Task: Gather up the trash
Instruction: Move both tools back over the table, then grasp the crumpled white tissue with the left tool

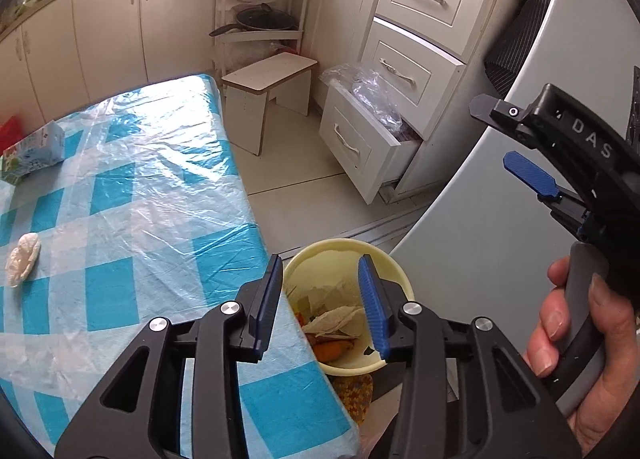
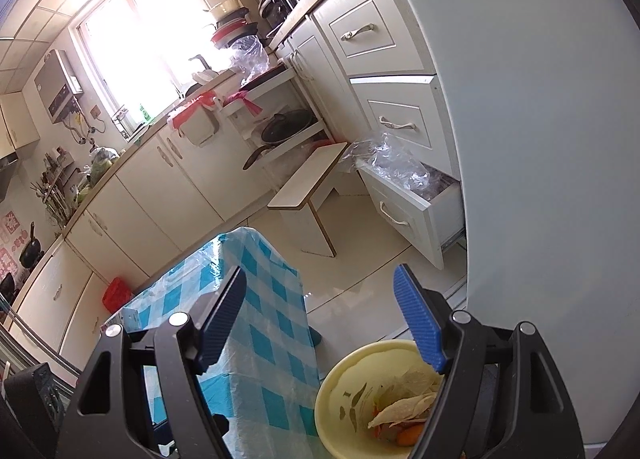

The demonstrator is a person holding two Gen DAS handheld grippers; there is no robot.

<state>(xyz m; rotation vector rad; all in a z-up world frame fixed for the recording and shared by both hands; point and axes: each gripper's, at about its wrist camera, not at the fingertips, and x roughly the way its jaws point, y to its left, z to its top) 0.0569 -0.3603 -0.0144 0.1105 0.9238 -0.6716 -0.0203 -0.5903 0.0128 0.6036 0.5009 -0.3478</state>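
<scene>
A pale yellow bin [image 1: 340, 249] stands on the floor by the table's right edge, holding crumpled tissue [image 1: 336, 319] and orange peel [image 1: 332, 349]. It also shows in the right wrist view [image 2: 340, 387]. My left gripper [image 1: 320, 303] is open and empty above the bin's left rim. My right gripper [image 2: 320, 323] is open and empty, raised over the table corner and bin; it shows in the left wrist view [image 1: 500, 131] held by a hand. A whitish crumpled scrap [image 1: 23, 259] and a green-white carton [image 1: 34, 155] lie on the blue checked table [image 1: 140, 199].
A grey fridge [image 1: 480, 219] stands right of the bin. An open bottom drawer [image 1: 360, 143] stuffed with plastic bags juts into the floor. A small white stool [image 1: 268, 91] stands beyond the table. White cabinets [image 1: 100, 31] line the back wall.
</scene>
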